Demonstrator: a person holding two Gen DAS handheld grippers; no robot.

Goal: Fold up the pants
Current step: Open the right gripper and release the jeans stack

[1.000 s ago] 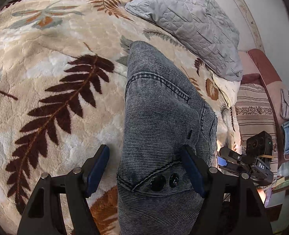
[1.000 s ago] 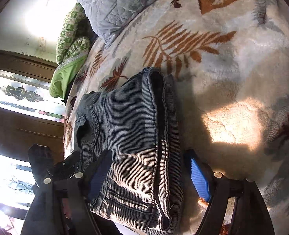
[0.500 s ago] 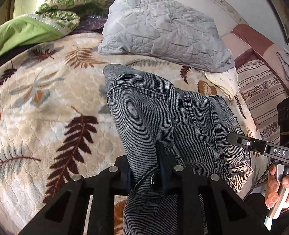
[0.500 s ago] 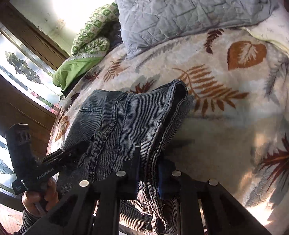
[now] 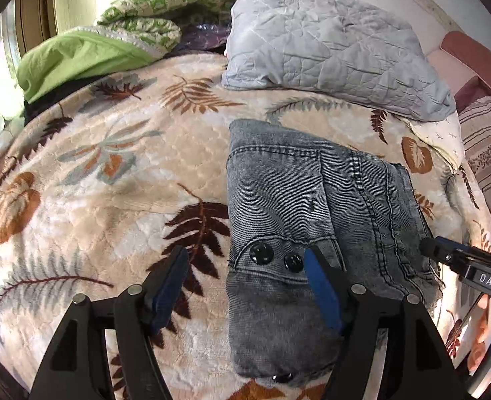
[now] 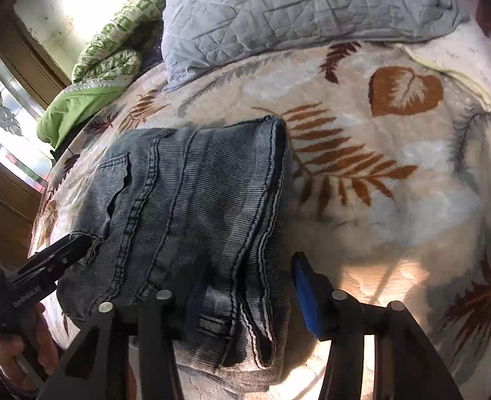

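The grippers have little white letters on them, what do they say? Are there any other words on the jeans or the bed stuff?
"DAS": white letters on the black body of the right gripper, seen from the left wrist camera.
"GenRobot.AI": probably, small white print on the body of the left gripper, seen from the right wrist camera; the ending is blurry.
No words show on the jeans, the leaf blanket or the grey pillow.

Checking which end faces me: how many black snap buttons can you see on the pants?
3: two side by side between the open left gripper fingers, one at the pants near edge. Others may be hidden in the folds.
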